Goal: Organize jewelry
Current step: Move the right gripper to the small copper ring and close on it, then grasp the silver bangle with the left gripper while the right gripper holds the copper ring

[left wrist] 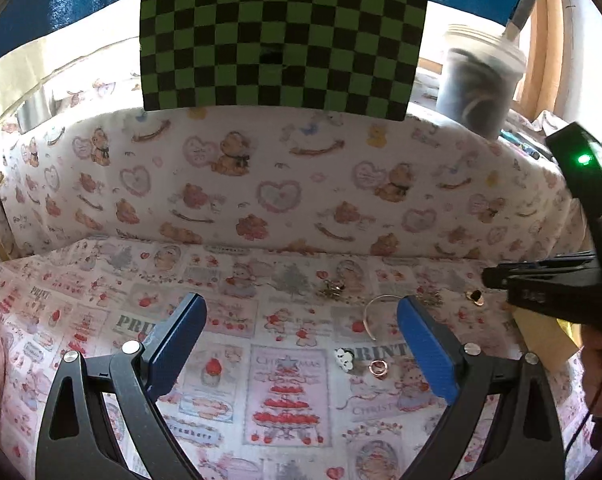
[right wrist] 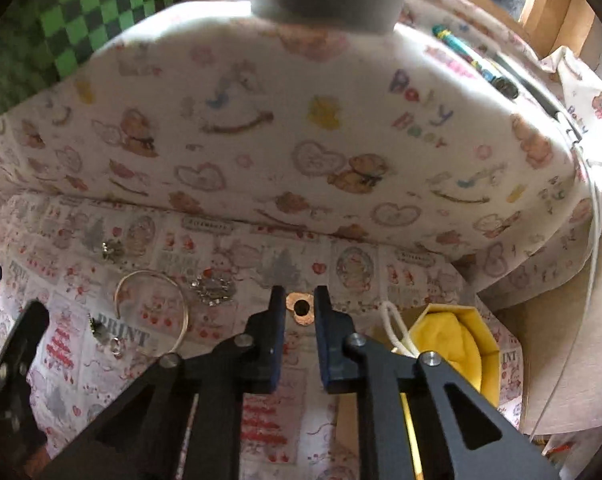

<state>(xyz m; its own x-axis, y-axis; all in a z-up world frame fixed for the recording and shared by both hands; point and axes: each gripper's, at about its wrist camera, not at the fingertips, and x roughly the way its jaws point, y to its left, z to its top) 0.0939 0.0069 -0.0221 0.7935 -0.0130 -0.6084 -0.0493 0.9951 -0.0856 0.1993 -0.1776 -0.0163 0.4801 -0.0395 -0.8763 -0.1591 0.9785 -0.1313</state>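
Reading "PRINT" in grey capitals on printed table cloth point(left wrist: 229, 360), repeated on several panels. "CHRISTMAS" above red tiered-cake panel on same cloth. On teddy-bear cushion cover point(right wrist: 301, 128) I see "Baby Bear" in coloured letters. Small banner captions on cloth too blurred for me to read.

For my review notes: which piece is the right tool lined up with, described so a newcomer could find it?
Start at the yellow-lined gift bag on the Christmas-print cloth. Just left of it, ahead of the right tool, lies a copper-coloured ring. Unlike the thin open bangle and the sparkly cluster further left, it has a flower-shaped top with a dark centre.
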